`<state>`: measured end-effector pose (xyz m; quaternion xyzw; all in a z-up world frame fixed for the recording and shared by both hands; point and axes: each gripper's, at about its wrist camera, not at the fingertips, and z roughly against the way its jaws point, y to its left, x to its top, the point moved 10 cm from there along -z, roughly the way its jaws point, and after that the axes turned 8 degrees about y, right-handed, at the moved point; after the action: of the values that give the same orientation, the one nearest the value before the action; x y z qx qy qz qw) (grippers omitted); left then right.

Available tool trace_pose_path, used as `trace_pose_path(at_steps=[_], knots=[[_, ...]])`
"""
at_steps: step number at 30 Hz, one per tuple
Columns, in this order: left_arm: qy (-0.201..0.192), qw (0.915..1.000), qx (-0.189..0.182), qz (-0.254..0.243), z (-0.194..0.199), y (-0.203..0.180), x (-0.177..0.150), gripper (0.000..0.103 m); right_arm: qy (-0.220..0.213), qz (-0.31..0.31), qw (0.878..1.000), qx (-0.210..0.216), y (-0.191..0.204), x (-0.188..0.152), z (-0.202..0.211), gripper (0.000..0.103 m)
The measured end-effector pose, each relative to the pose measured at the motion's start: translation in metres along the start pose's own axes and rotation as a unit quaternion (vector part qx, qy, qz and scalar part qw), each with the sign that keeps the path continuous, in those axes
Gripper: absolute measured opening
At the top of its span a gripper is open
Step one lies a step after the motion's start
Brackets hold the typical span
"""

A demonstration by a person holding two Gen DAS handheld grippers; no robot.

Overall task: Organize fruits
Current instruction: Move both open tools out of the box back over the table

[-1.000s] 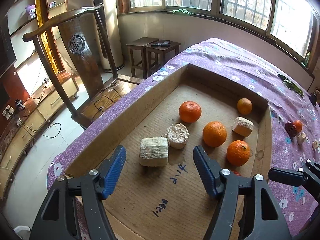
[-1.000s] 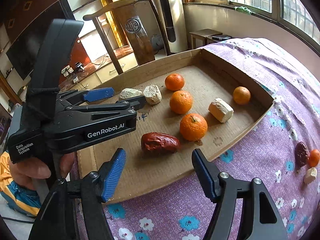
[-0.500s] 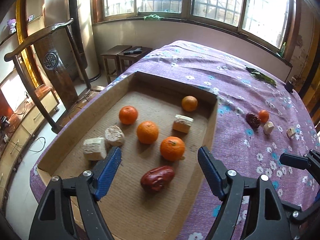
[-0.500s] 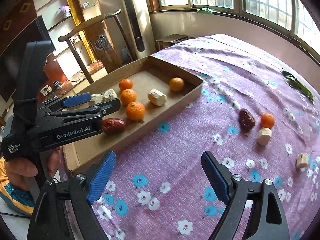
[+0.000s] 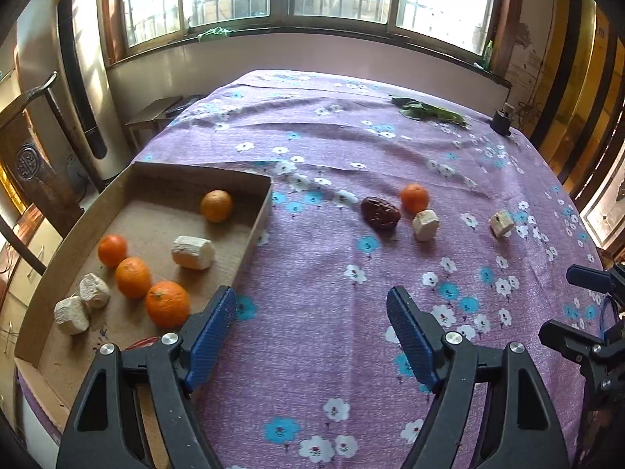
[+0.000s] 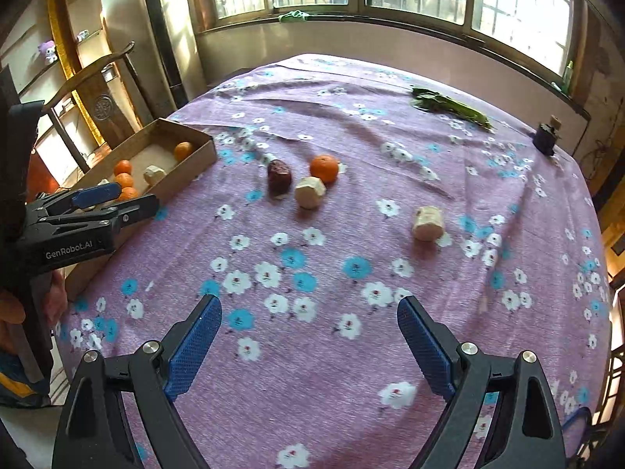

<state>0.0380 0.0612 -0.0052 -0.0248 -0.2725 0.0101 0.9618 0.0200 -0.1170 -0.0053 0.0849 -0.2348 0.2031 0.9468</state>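
While both my grippers hung over the purple flowered tablecloth (image 5: 312, 125), neither one had anything in it. My left gripper (image 5: 311, 314) had its blue pads spread apart over bare cloth, just right of the cardboard tray (image 5: 256, 219). My right gripper (image 6: 308, 322) had just been opening its jaws, wide apart with only cloth between them. Inside the tray sat four oranges (image 5: 167, 303) and a few pale chunks (image 5: 193, 252), plus a sliver of something red peeking out behind my left finger. Loose on the cloth, well apart from the tray, were a dark date (image 6: 279, 174), another orange (image 6: 324, 168) and a pale chunk (image 6: 309, 192) huddled together, with one more chunk (image 6: 428, 223) off to the right.
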Motion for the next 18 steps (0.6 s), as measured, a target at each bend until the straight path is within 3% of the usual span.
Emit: trace_pose_path(at_steps=[11,18], knots=[[0.028,0.9996,0.001,0.004,-0.031,-0.025,0.02,0.079,0.008,0.047,0.999,0.004,-0.003,0.039,-0.038,0.094],[0.039,0.999,0.012,0.018,-0.041,-0.01,0.021,0.079,0.017,0.007,1.0,0.009,-0.033,0.096,-0.075,0.094]])
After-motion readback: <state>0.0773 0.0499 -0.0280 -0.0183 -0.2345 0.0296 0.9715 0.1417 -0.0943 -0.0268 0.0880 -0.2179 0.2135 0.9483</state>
